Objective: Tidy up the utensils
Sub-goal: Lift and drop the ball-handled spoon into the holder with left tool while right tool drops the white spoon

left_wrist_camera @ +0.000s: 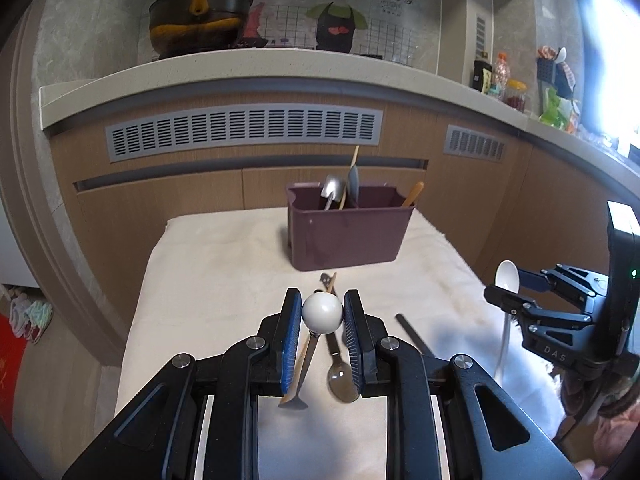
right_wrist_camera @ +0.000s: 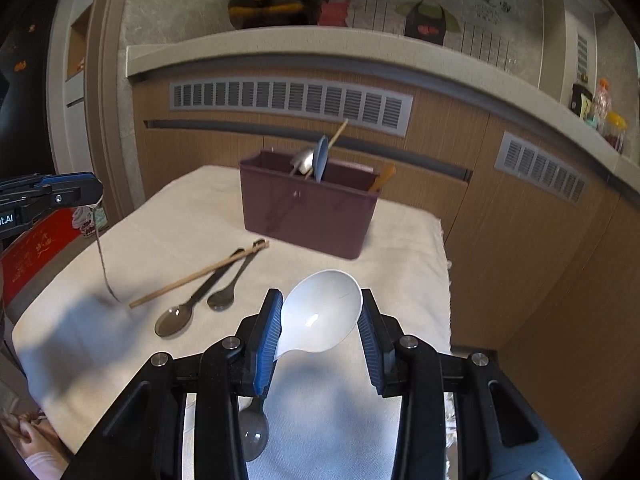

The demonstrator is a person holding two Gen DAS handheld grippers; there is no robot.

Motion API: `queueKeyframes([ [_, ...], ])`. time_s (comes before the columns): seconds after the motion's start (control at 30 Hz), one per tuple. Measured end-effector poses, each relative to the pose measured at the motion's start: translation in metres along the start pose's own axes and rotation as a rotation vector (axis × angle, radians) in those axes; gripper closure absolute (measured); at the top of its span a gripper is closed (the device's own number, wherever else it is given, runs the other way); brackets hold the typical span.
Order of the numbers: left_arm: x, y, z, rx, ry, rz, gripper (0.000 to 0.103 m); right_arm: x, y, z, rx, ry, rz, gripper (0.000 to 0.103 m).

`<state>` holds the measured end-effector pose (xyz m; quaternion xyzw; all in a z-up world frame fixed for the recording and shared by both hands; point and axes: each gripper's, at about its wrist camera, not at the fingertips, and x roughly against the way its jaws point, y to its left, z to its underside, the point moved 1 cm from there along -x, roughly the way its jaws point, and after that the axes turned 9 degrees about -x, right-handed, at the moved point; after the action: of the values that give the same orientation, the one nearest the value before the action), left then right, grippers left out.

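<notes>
Fingers (right_wrist_camera: pixel 269 332) round white spoon (right_wrist_camera: pixel 322 312); utensils upright in maroon caddy (right_wrist_camera: pixel 308 216).

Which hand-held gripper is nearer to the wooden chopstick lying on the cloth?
The left. The left hand-held gripper hangs right above the wooden chopstick, holding a white-ended utensil. The right hand-held gripper, holding a white spoon, sits off to the side.

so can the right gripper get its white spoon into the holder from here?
Probably yes. The right gripper holds the white spoon above the cloth, and nothing stands between it and the holder. The near right compartment looks least crowded.
</notes>
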<state>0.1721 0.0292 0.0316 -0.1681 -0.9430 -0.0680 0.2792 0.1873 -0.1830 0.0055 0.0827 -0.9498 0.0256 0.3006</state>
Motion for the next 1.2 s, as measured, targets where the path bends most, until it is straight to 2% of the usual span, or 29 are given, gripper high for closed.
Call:
queueKeyframes([
  [0.13,0.007,-0.005,-0.011,-0.009,-0.032,0.017,0.080,0.009,0.003,-0.013,0.021,-0.036,0.034,0.068],
  [0.27,0.011,-0.009,-0.032,-0.017,-0.057,0.055,0.080,0.020,0.005,-0.047,0.066,-0.123,0.087,0.068],
  [0.37,0.019,-0.010,-0.069,-0.041,-0.125,0.055,0.080,0.037,0.004,-0.088,0.094,-0.236,0.133,0.068],
  [0.43,0.025,-0.009,-0.101,-0.058,-0.181,0.062,0.080,0.049,0.002,-0.124,0.114,-0.335,0.182,0.068],
  [0.5,0.031,-0.009,-0.134,-0.084,-0.246,0.048,0.080,0.055,0.001,-0.155,0.122,-0.399,0.212,0.068],
  [0.67,0.026,-0.007,-0.190,-0.111,-0.352,0.032,0.080,0.041,0.000,-0.209,0.154,-0.479,0.275,0.068],
  [0.8,0.000,0.007,-0.219,-0.072,-0.363,0.063,0.080,0.006,-0.003,-0.227,0.191,-0.451,0.297,0.068],
  [0.97,-0.048,0.026,-0.226,0.000,-0.313,0.127,0.080,-0.049,-0.003,-0.221,0.212,-0.378,0.300,0.068],
  [1.2,-0.130,0.045,-0.199,0.083,-0.193,0.220,0.080,-0.131,-0.009,-0.192,0.221,-0.266,0.296,0.068],
])
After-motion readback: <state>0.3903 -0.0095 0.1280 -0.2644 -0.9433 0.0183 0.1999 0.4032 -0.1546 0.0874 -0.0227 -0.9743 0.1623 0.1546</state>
